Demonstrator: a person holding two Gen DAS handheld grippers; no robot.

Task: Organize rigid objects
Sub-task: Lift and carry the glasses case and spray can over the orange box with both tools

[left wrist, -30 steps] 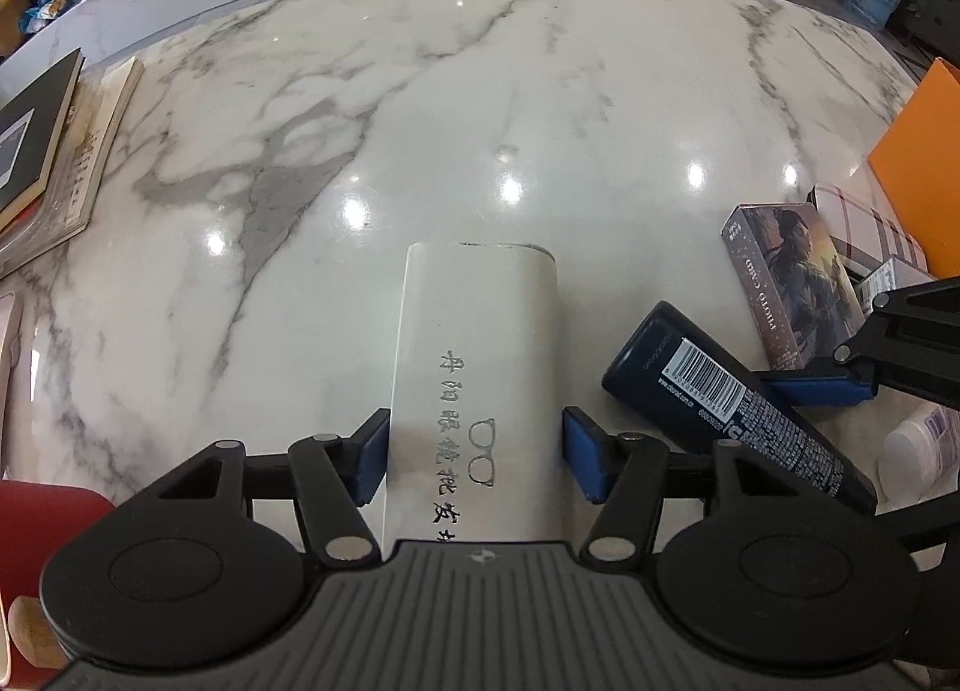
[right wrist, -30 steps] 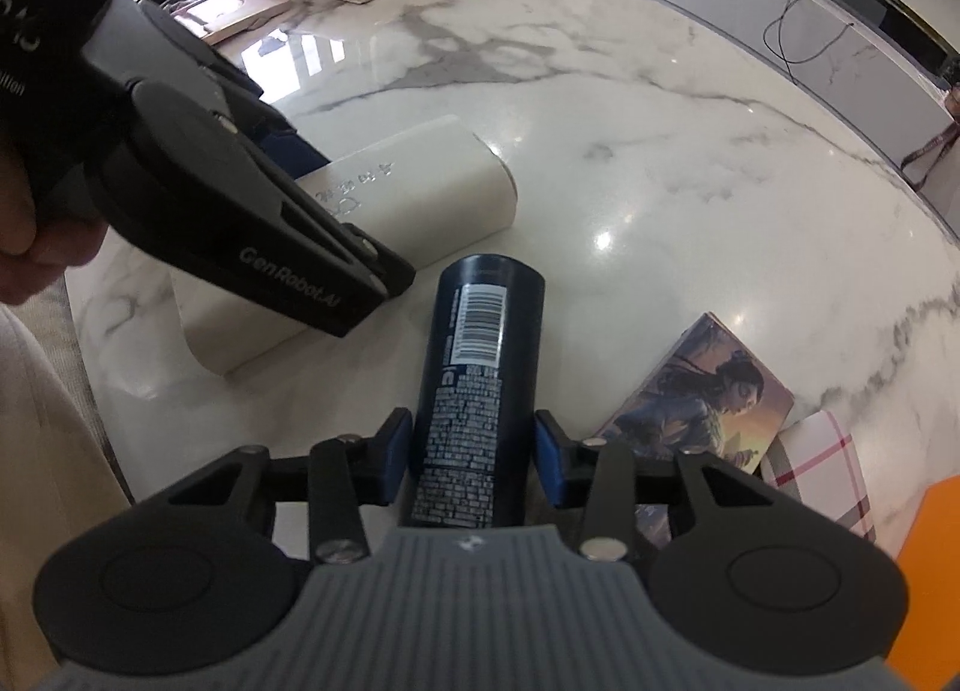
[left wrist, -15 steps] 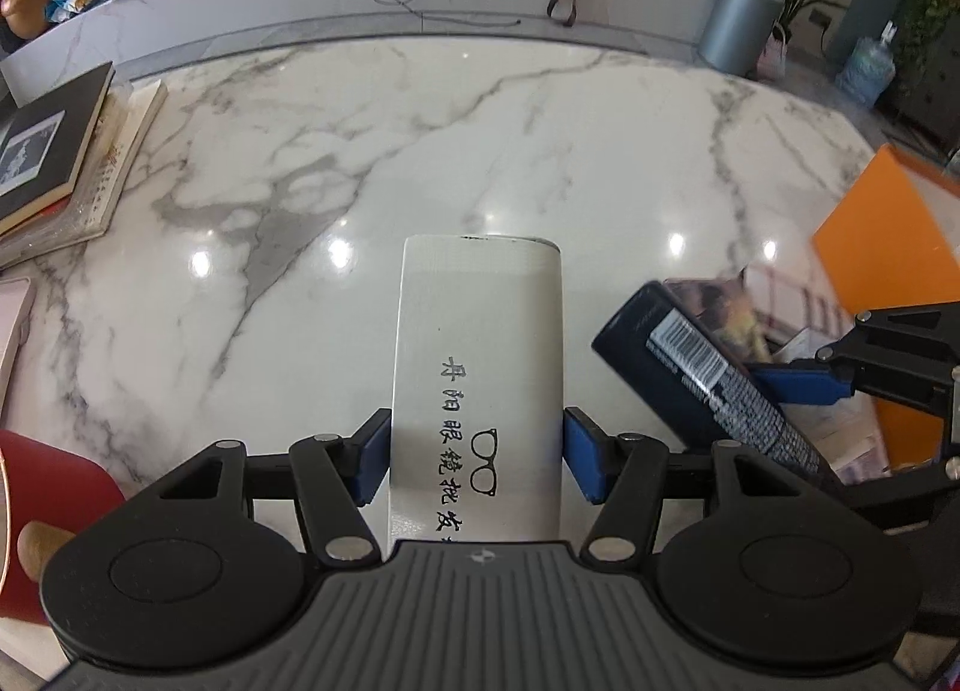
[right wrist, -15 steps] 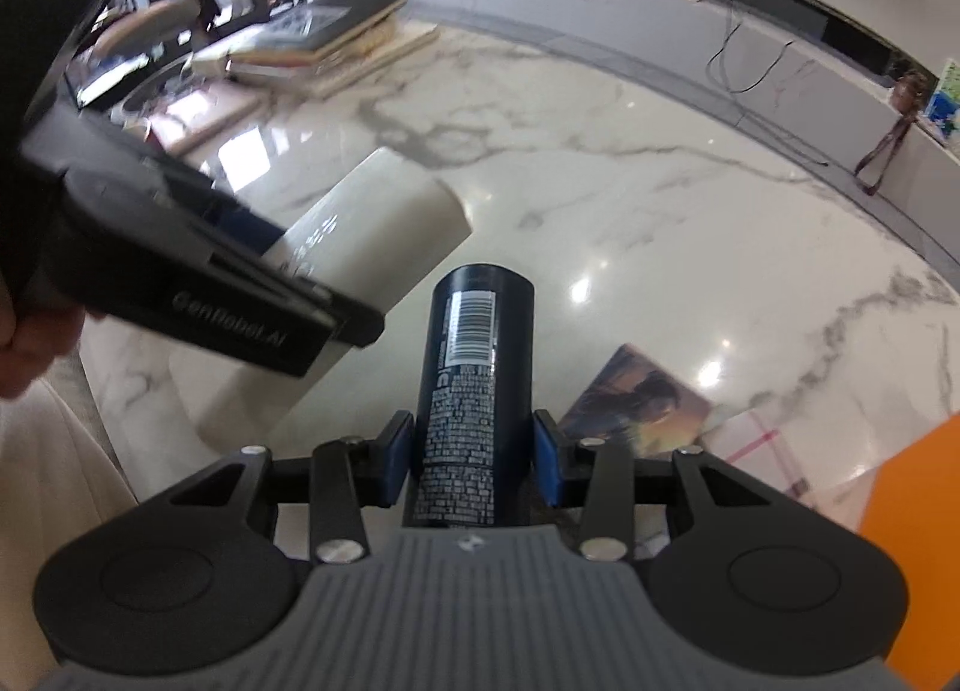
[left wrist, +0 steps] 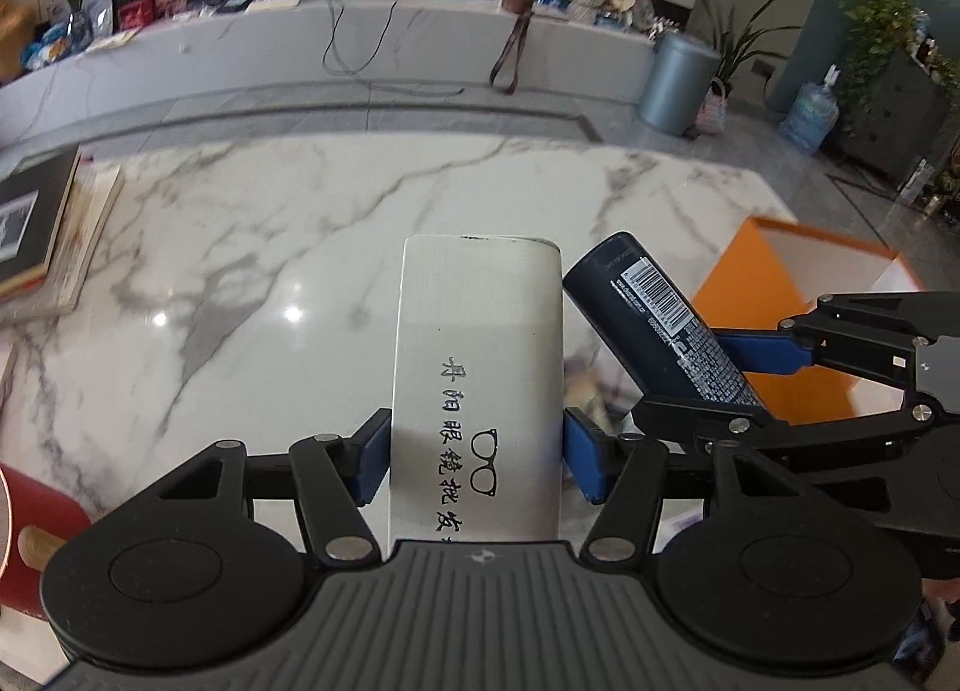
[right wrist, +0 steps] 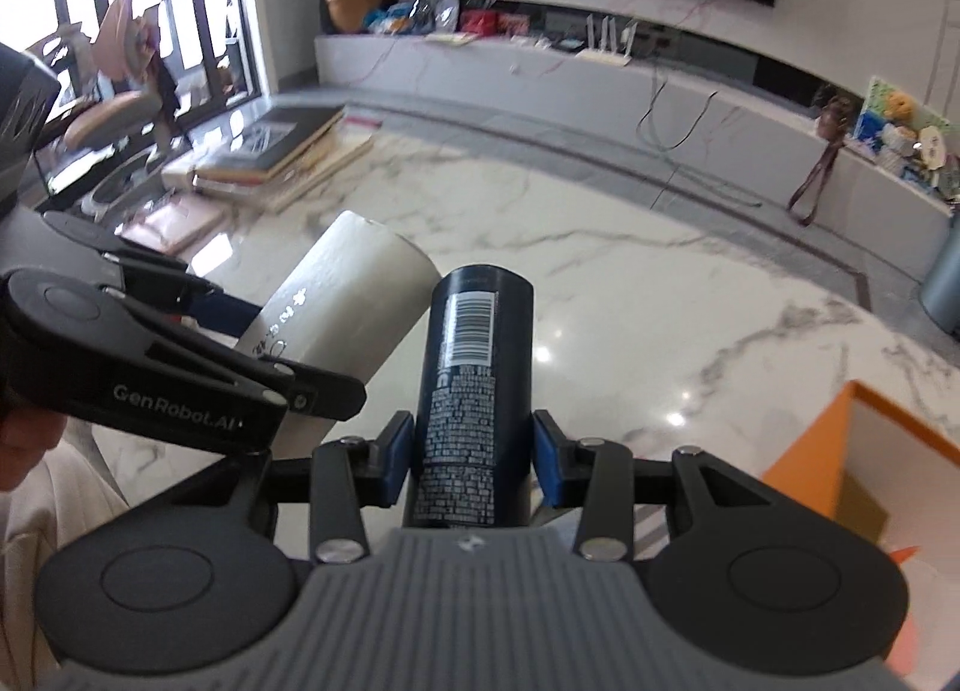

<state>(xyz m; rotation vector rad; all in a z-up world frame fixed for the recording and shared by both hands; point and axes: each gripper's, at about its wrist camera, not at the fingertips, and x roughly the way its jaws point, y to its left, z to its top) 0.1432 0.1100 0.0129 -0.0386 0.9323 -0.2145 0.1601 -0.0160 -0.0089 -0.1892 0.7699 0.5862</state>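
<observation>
Left wrist view: left gripper point(left wrist: 477, 463) clamps the white case point(left wrist: 480, 355), right gripper point(right wrist: 472, 454) the dark bottle point(right wrist: 474, 385); converging paths risk collision mid-frame, dislodging either.

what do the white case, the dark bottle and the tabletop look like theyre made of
White case: matte, faintly woven-looking skin, perhaps leatherette over a hard shell; no glare.
Dark bottle: smooth navy plastic or coated metal, semi-matte, with printed text and a barcode; hard to say which.
Tabletop: polished marble or marble-look stone, grey veins and sharp lamp reflections.
</observation>
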